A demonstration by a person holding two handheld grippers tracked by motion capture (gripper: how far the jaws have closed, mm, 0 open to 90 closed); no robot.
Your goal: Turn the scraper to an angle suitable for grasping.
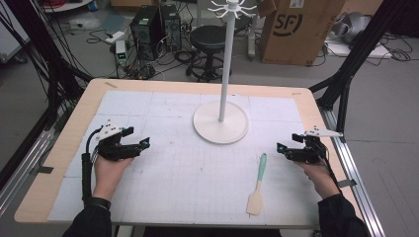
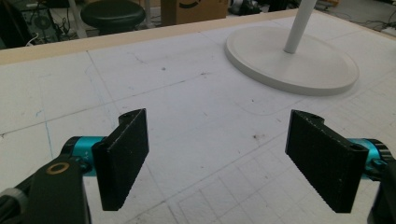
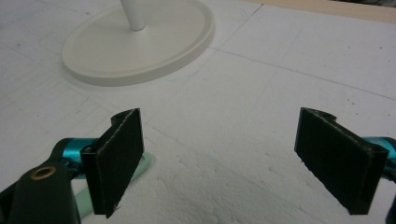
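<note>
A spatula (image 1: 258, 185) with a mint-green handle and a cream blade lies on the white mat, front right of centre. Its green handle (image 3: 145, 164) peeks out behind the left jaw in the right gripper view. A white stand (image 1: 220, 127) with a round base, tall pole and hooked top rises at the mat's middle back; its base (image 2: 292, 59) and base (image 3: 135, 44) lie ahead of each gripper. My left gripper (image 1: 142, 143) rests at the left, open and empty. My right gripper (image 1: 282, 149) sits at the right, open, empty, just right of the spatula handle.
The white gridded mat (image 1: 163, 173) covers the wooden table (image 1: 74, 128). Beyond the far edge are a black stool (image 1: 210, 42), computer towers (image 1: 155, 27) with cables and a cardboard box (image 1: 299, 27). Black frame struts stand at both sides.
</note>
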